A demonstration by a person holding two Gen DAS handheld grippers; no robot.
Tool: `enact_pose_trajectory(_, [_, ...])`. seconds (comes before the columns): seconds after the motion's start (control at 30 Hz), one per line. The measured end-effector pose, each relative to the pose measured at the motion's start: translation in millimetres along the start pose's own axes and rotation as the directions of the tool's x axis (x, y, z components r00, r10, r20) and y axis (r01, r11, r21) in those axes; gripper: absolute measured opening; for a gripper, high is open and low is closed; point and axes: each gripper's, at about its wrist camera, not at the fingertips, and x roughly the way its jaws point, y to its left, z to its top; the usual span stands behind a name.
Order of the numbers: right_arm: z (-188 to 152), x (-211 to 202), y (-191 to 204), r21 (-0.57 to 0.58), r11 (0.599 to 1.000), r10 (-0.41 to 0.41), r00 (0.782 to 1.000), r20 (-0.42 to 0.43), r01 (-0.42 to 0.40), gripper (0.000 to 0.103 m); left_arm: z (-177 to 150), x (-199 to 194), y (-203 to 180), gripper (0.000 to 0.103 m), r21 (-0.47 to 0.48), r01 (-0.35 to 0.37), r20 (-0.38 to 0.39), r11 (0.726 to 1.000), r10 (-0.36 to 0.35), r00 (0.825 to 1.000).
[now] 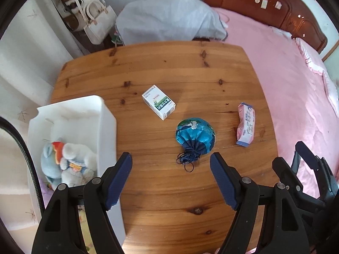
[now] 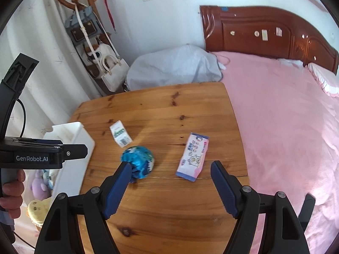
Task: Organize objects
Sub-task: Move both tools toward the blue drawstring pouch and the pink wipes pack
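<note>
Both grippers hang above the near part of the brown wooden table [image 1: 169,69]. Left gripper [image 1: 171,169] has its blue fingers wide apart, holding nothing, and so does the right gripper [image 2: 169,175]. Just past them lies a shiny blue drawstring pouch [image 1: 195,136]. Farther left sits a small white and green box [image 1: 159,102]. A pink tissue pack [image 1: 245,124] lies to the right. At the left edge stands a white plastic bin [image 1: 106,122] with a soft toy [image 1: 67,160] inside.

A pink bed [image 2: 286,116], carved headboard [image 2: 264,31], and hanging handbags [image 2: 110,72].
</note>
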Motion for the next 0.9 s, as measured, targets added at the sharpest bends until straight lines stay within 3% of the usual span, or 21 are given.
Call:
enact_pose_trajectory(0.53, [1.8,71.8,-28.1,0.005,1.000,0.026,0.996,-0.081,-0.026,0.078,29.7,80.9,-18.8,0.080,-0.017,-0.006,-0.196,1.000,0.003,0.981])
enact_pose_trajectory(0.9, [-4.2,102.3,-38.6,0.013,0.999,0.038,0.991,-0.125,-0.037,0.073,26.6,108.0,-28.0,0.080,-0.007,-0.024,-0.243,1.000,0.021,0.970])
